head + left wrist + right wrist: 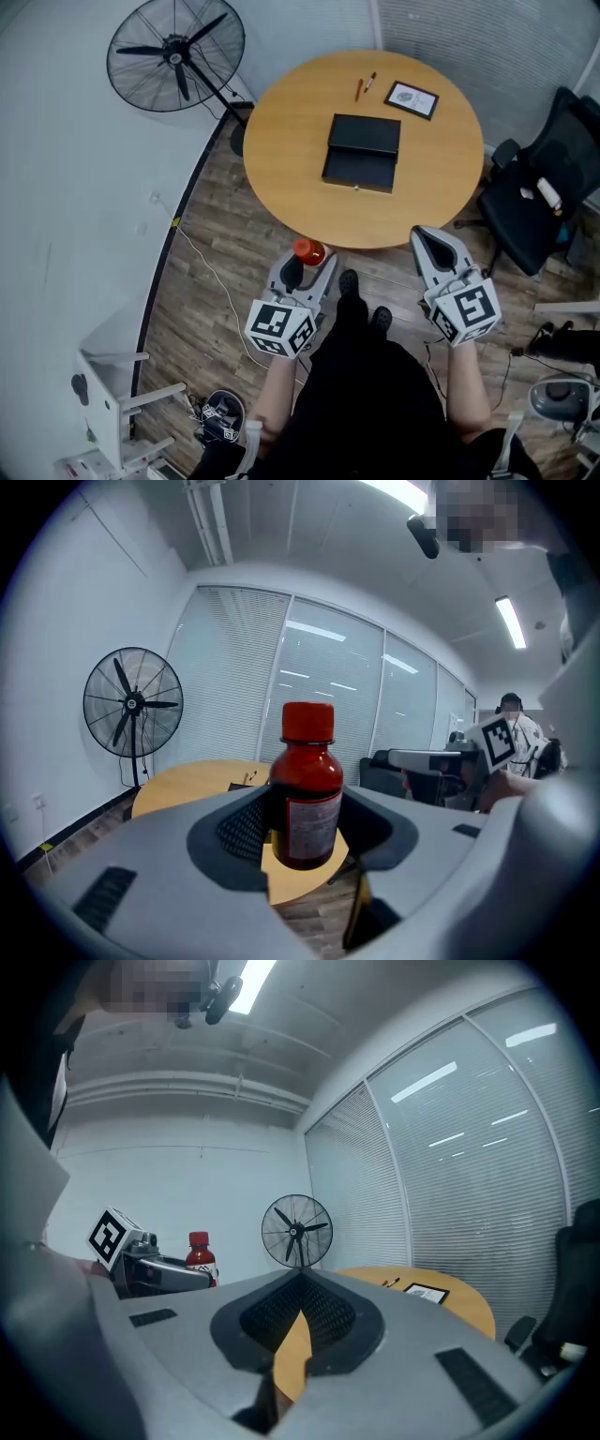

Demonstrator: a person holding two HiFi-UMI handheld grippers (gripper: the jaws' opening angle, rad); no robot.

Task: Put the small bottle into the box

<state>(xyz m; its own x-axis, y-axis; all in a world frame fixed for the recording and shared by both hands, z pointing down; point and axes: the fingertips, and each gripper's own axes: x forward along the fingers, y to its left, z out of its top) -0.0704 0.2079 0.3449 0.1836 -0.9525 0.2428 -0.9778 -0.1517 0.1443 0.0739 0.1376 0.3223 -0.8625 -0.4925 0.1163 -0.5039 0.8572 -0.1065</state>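
While the round wooden tabletop (281, 141) carries a black box (362, 150) near its middle, both tongs hang off its near edge, over the wood floor (216, 262). A standing fan (175, 54) is left of the tabletop and a black office chair (530, 202) right of it. The left tongs (302, 264) are clenched on the small bottle (305, 789), a dark red one with a red cap, held upright just short of the tabletop's rim. The right tongs (425, 236) are pressed together with nothing between them.
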